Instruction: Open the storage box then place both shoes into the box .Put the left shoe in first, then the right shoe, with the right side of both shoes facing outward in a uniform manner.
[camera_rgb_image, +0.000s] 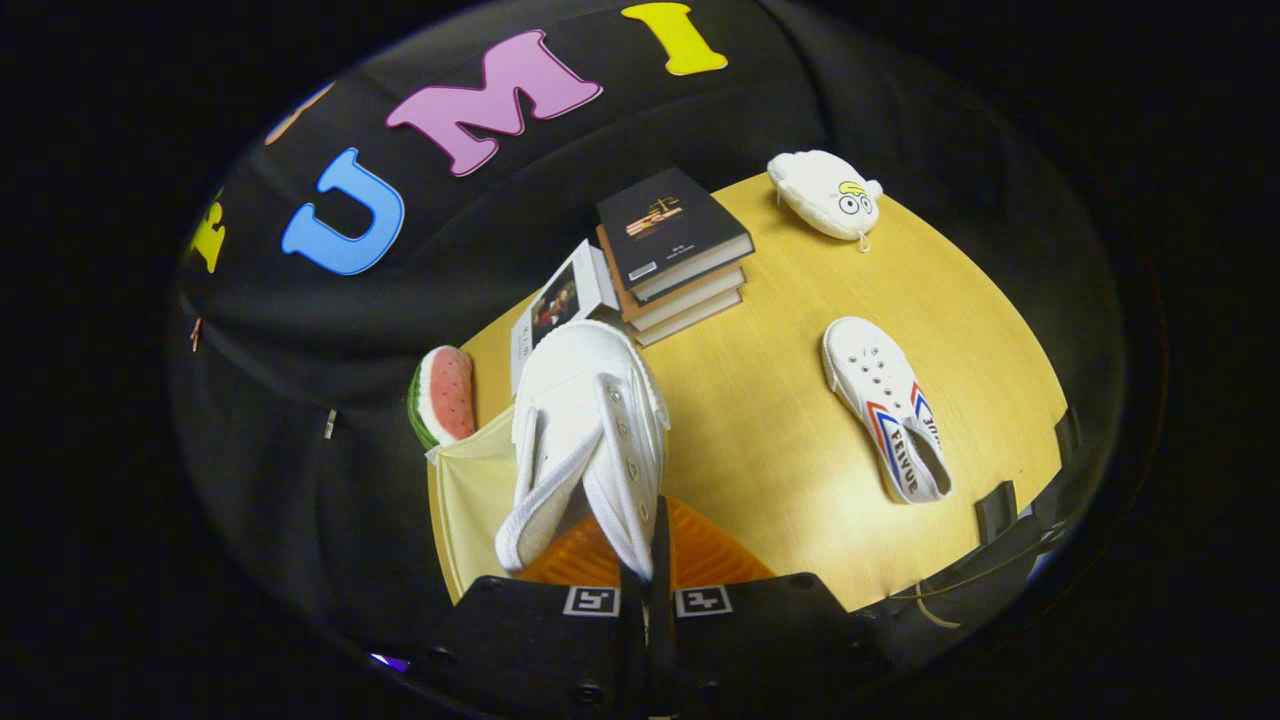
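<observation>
Shoe hangs pinched by its collar in the closed gripper; lower it level into the storage box at the table's near corner.

The held shoe is plain white; the other shoe is white with red and blue stripes (dark lettering at its heel). The box is pale yellow with a ribbed orange floor. The table is yellow wood. The watermelon slice is red with a green rind.
</observation>
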